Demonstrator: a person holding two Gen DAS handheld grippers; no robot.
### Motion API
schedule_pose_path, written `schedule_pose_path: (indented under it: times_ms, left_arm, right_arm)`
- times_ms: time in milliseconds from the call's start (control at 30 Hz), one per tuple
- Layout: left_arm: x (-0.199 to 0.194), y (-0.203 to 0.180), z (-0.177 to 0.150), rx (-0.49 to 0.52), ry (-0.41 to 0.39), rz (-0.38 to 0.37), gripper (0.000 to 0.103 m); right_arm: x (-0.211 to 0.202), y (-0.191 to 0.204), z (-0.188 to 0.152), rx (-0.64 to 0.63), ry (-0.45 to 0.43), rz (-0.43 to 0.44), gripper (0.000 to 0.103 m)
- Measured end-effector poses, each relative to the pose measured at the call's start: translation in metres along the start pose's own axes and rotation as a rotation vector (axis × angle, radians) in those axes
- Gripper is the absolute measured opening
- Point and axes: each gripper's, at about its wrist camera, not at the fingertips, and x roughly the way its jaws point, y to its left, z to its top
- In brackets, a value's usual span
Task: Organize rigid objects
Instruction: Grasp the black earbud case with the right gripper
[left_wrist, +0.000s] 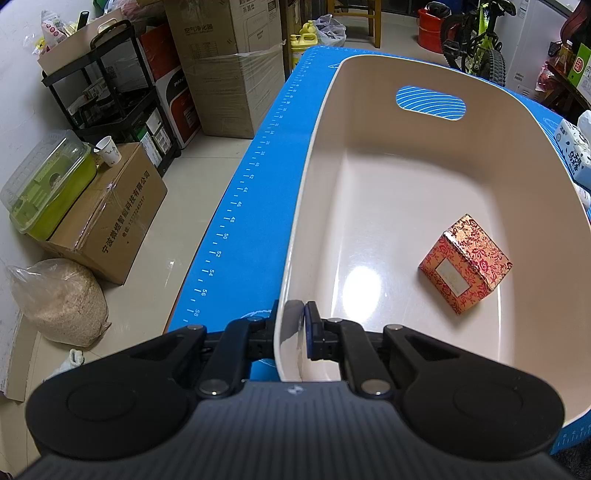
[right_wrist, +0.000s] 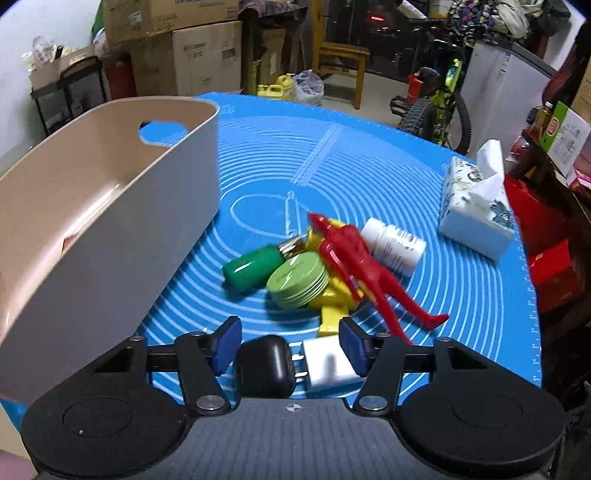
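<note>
My left gripper (left_wrist: 295, 325) is shut on the near rim of a beige plastic bin (left_wrist: 314, 155). A red-and-gold patterned box (left_wrist: 465, 264) lies inside the bin at the right. In the right wrist view the bin (right_wrist: 122, 236) stands at the left on the blue mat (right_wrist: 461, 295). My right gripper (right_wrist: 290, 345) is open just above the mat. A black case (right_wrist: 264, 365) and a white charger plug (right_wrist: 327, 363) lie between its fingers. Ahead lie a red figurine (right_wrist: 354, 262), a green round tin (right_wrist: 297, 278), a green bottle (right_wrist: 251, 267), a yellow toy (right_wrist: 332, 299) and a white pill bottle (right_wrist: 393, 245).
A tissue box (right_wrist: 474, 210) stands at the mat's right side and shows at the right edge of the left wrist view (left_wrist: 576, 155). Cardboard boxes (left_wrist: 107, 218), a black shelf (left_wrist: 110, 96) and a grain bag (left_wrist: 61, 301) stand on the floor left of the table. A bicycle (right_wrist: 437, 99) is behind.
</note>
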Motion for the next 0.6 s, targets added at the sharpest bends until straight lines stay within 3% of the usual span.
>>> schedule_pose_path:
  times_ms: [233, 500, 600]
  left_arm:
    - [0.000, 0.000, 0.000, -0.001, 0.000, 0.000, 0.013]
    - [0.000, 0.000, 0.000, -0.001, 0.001, 0.000, 0.013]
    - [0.000, 0.000, 0.000, -0.001, 0.000, 0.000, 0.013]
  right_arm:
    - [0.005, 0.020, -0.007, -0.076, 0.031, 0.024, 0.054]
    - [0.022, 0.024, -0.012, -0.105, 0.055, 0.014, 0.054]
    - [0.022, 0.032, -0.013, -0.145, 0.056, 0.009, 0.045]
